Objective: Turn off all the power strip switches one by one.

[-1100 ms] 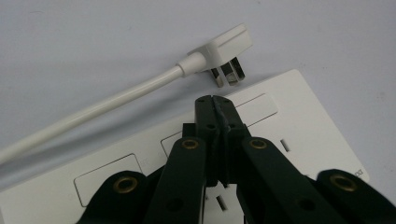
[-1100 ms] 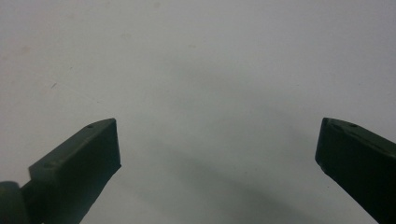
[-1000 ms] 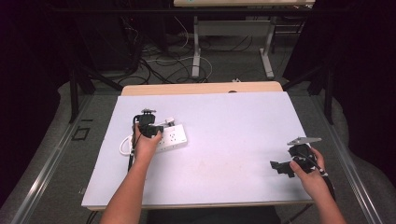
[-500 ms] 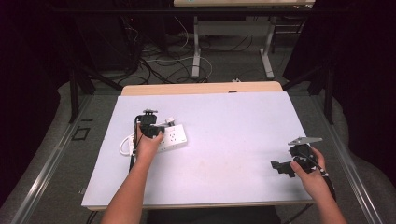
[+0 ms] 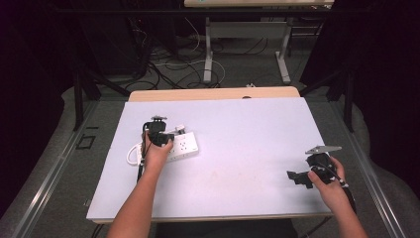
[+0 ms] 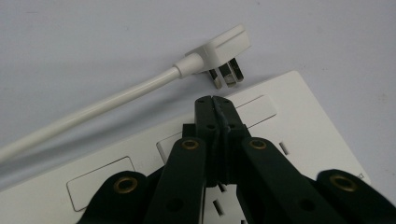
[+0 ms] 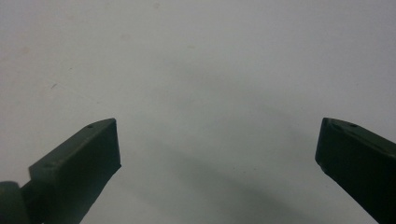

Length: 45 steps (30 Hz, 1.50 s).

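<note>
Wide bare counter (image 5: 237,148) stretches right of the white plastic power strip (image 5: 184,147); just beyond the strip its white flat plug (image 6: 219,49) and cord (image 6: 93,109) block the path.

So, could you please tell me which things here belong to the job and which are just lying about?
In the job:
- power strip
- plug and its cord
- left gripper, shut, tips over the strip

Lying about:
- right gripper, open over bare table
- floor cables

Dark room, black curtains at the sides; grey floor (image 5: 59,163) with tangled cables (image 5: 163,64); a desk's metal legs (image 5: 208,44) behind white tabletop (image 5: 247,148).
</note>
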Tool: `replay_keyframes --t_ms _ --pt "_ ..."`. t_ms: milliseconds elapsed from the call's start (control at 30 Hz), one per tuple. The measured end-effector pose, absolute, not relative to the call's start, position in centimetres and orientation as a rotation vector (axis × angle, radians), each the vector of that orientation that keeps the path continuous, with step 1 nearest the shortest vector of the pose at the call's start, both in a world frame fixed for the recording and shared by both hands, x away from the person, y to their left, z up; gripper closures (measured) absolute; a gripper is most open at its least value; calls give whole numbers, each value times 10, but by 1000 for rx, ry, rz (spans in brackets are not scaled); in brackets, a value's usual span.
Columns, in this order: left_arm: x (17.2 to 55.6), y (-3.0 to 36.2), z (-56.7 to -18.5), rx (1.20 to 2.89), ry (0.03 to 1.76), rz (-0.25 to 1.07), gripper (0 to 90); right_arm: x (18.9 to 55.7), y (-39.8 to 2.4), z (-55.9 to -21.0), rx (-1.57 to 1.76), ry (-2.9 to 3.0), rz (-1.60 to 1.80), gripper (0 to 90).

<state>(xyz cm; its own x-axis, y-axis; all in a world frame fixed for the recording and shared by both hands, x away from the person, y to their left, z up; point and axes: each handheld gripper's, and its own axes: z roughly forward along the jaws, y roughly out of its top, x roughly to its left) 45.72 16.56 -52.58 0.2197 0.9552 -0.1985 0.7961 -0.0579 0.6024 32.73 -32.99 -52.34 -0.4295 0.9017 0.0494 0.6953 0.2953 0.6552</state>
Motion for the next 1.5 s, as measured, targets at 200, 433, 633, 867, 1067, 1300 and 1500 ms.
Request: replay_keyframes --t_ms 200,433,633,867,1067,1300,1500 --pt "457 164 -521 1901 1605 316 900 327 -330 -523 1447 2240 879 0" --pt "458 157 -520 1892 1588 344 900 327 -330 -523 1444 2243 879 0" --pt "459 150 -516 1894 1564 345 900 327 -330 -523 1447 2241 883 0" --pt "461 141 -514 1905 1543 344 900 327 -330 -523 1446 2242 883 0" --pt "462 133 -513 1911 1535 345 900 327 -330 -523 1445 2244 882 0" --pt "464 128 -515 1919 1527 337 900 327 -330 -523 1446 2243 883 0" --pt "465 122 -517 1931 1519 332 900 328 -330 -524 1443 2243 882 0"
